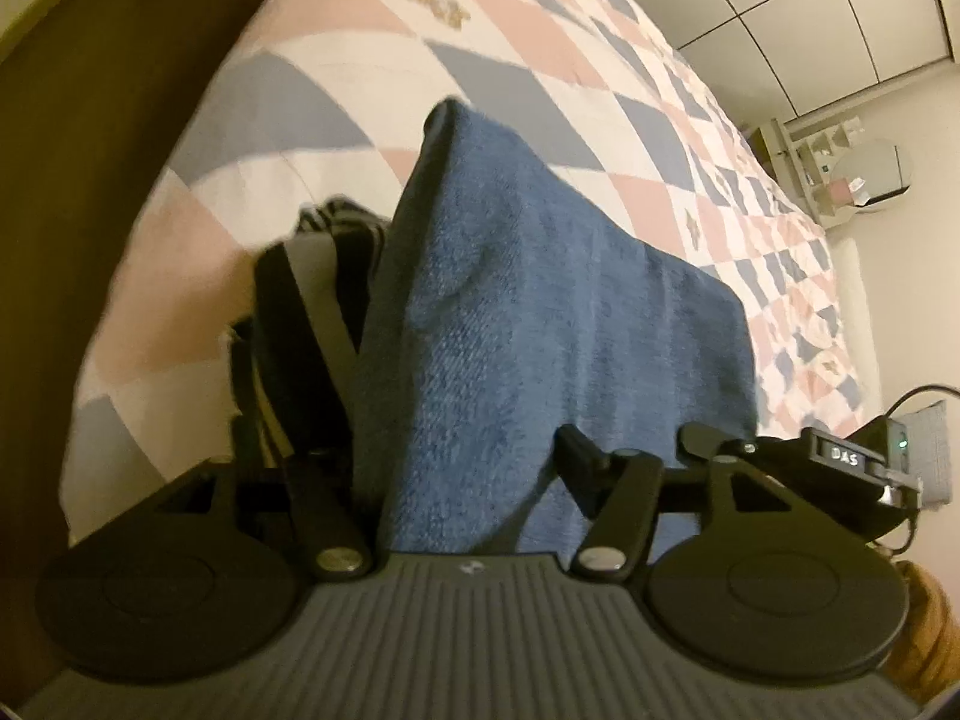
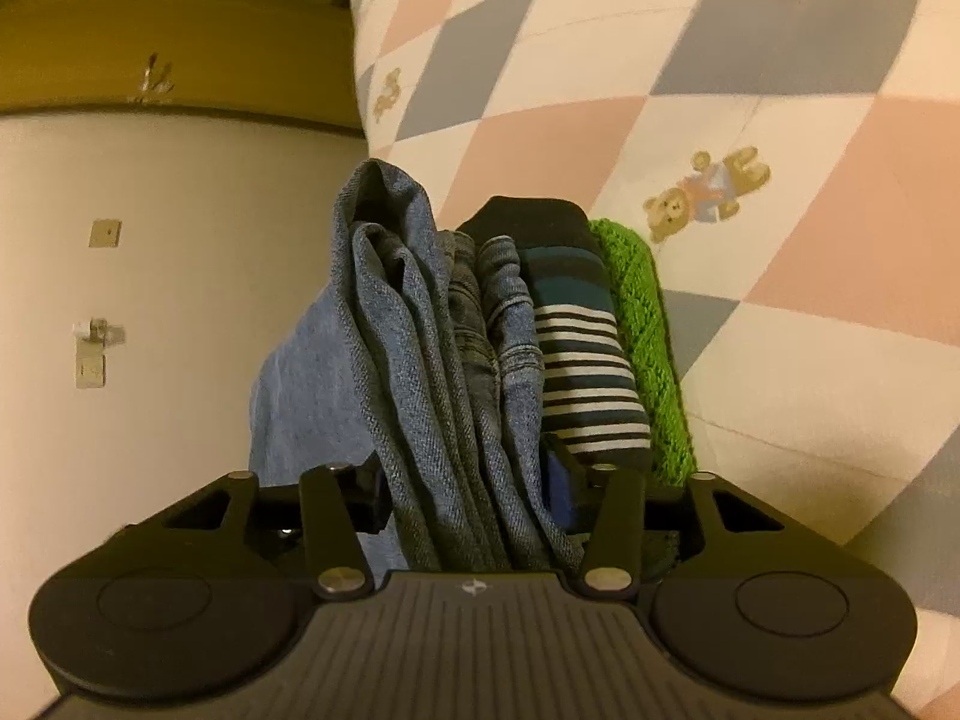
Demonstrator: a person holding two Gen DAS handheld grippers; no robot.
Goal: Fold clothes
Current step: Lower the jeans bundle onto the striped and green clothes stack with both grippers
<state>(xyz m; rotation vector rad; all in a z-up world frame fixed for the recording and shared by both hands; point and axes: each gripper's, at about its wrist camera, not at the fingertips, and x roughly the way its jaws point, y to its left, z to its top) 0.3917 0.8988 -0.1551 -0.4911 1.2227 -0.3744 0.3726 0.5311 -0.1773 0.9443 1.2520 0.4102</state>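
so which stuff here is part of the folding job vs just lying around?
Job: blue towel, denim garment, striped garment, green knit, left gripper, right gripper.
Lying about: checkered bedspread, shelf unit, wall door.

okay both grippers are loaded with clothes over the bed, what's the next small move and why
Probably lower the right gripper toward the checked quilt and set down its bundle: denim, striped garment and green knit are bunched together between the fingers, so nothing can be folded until they are separated.
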